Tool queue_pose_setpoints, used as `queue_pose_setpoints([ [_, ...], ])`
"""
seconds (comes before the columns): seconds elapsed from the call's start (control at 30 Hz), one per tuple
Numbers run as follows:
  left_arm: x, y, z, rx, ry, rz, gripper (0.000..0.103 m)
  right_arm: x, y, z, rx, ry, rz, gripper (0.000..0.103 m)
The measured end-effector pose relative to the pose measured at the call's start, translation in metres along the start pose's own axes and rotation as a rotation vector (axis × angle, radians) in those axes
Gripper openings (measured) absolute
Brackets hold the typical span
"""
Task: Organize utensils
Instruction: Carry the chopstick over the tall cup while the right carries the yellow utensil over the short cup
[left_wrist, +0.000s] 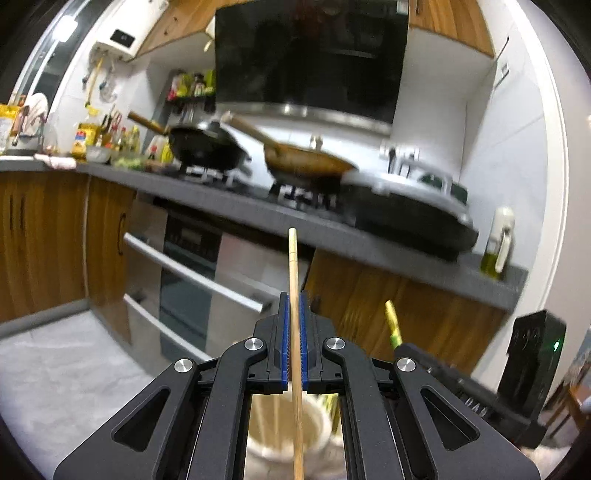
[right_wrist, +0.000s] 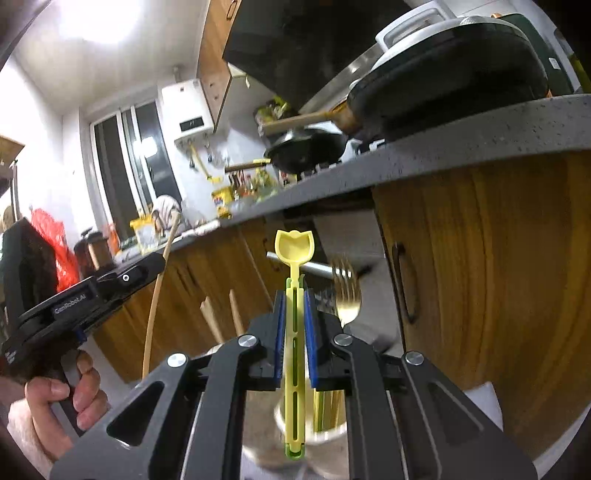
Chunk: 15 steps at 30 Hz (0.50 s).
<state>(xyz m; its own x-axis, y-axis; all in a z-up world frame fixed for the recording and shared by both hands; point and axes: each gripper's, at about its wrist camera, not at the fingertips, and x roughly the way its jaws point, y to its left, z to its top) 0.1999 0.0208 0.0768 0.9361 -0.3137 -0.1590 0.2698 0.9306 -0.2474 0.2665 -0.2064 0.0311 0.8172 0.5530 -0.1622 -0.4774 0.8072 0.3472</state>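
My left gripper (left_wrist: 294, 295) is shut on a single wooden chopstick (left_wrist: 293, 266), which sticks up past the blue pads toward the counter. Below it stands a white cup (left_wrist: 317, 424) with more sticks in it. My right gripper (right_wrist: 294, 293) is shut on a yellow plastic spoon (right_wrist: 294, 247), bowl end forward, with a green piece stacked behind it. A metal cup (right_wrist: 328, 435) of utensils sits under the right gripper, and a gold fork (right_wrist: 347, 291) rises from it. In the right wrist view the left gripper (right_wrist: 147, 266) shows at the left, a hand (right_wrist: 55, 398) on its grip.
A grey counter (left_wrist: 369, 243) carries a gas hob with a black wok (left_wrist: 207, 147), a brown pan (left_wrist: 306, 162) and a black lidded cooker (left_wrist: 413, 210). An oil bottle (left_wrist: 498, 243) stands near its right end. Wooden cabinets (right_wrist: 498, 277) and an oven (left_wrist: 192, 266) lie beneath.
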Motion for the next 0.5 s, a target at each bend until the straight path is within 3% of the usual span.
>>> queue_pose_setpoints([
  [0.13,0.01,-0.008,0.0,0.028,-0.078,0.032,0.005,0.014,-0.006,0.001,0.035,-0.044,0.004,0.01],
  [0.3,0.023,-0.012,-0.007,0.067,-0.167,0.15,0.005,0.026,-0.006,-0.009,0.022,-0.083,-0.054,0.01],
  [0.5,0.037,-0.003,-0.011,0.028,-0.177,0.177,0.005,0.031,-0.009,-0.022,0.023,-0.109,-0.09,0.01],
])
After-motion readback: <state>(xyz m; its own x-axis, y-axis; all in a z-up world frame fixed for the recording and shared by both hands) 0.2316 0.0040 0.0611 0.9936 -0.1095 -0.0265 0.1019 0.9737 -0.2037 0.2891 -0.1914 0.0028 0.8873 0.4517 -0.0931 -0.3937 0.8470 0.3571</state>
